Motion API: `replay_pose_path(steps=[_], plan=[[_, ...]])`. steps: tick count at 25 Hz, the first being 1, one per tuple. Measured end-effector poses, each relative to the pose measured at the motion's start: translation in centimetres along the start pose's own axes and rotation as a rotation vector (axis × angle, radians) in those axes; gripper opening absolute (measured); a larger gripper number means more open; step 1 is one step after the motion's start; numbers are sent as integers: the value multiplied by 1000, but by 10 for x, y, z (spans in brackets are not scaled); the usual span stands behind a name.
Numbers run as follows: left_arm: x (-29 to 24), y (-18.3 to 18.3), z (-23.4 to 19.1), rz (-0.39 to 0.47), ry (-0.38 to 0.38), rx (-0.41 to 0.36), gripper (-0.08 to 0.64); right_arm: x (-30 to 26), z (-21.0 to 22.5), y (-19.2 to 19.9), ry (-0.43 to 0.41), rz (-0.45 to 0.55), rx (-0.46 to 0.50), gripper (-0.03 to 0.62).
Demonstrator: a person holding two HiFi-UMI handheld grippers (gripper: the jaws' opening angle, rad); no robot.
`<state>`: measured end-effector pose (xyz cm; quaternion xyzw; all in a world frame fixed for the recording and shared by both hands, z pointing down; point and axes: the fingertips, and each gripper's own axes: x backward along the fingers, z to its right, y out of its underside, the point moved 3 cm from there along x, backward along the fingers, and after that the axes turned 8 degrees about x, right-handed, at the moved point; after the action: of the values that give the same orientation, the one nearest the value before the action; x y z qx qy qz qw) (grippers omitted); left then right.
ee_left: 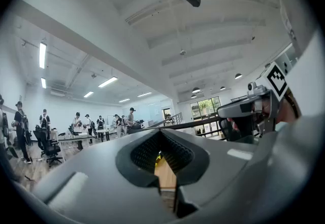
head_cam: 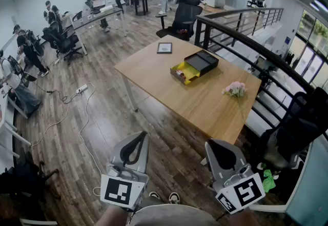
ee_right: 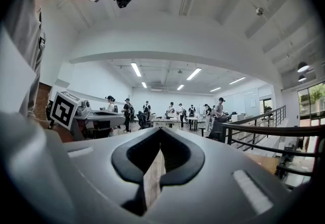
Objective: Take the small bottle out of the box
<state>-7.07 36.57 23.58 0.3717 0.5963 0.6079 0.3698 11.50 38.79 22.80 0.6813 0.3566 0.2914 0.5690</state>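
Two grippers, left (head_cam: 137, 140) and right (head_cam: 218, 149), jaws pressed together on nothing in own views, near side, short of table (head_cam: 205, 107); open box (head_cam: 197, 63) mid-table clear only in head view, bottle too small to make out.

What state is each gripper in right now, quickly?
Left gripper: jaws shut, holding nothing.
Right gripper: jaws shut, holding nothing.
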Motion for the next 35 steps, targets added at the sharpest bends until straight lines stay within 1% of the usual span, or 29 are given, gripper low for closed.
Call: replay_pose_path(steps=[3, 11, 19, 23, 24, 25, 26, 27, 28, 30, 35], plan=[[1, 1, 4, -6, 0, -3, 0, 4, 2, 1, -5, 9, -23, 11], [-1, 3, 16, -18, 1, -10, 0, 12, 7, 5, -4, 4, -19, 13], [-16, 8, 24, -23, 12, -2, 0, 10, 16, 13, -14, -1, -27, 14], [-22, 8, 21, -31, 5, -10, 0, 7, 22, 11, -2, 14, -36, 14], [-24, 8, 19, -32, 3, -10, 0, 6, 24, 11, 1, 23, -40, 22], [-26, 8, 17, -31, 2, -11, 0, 4, 26, 10, 3, 30, -43, 46], [-27, 8, 16, -29, 3, -13, 0, 2, 27, 10, 7, 36, -44, 119], [-29, 7, 14, -27, 5, -15, 0, -1, 29, 9, 13, 39, -44, 170], [-31, 7, 13, -25, 7, -16, 0, -4, 31, 9, 20, 41, -44, 196], [-36, 9, 9, -26, 12, -16, 0, -10, 35, 11, 35, 41, -45, 213], [-61, 13, -4, -28, 27, -8, 0, -35, 47, 20, 38, 11, -44, 213]])
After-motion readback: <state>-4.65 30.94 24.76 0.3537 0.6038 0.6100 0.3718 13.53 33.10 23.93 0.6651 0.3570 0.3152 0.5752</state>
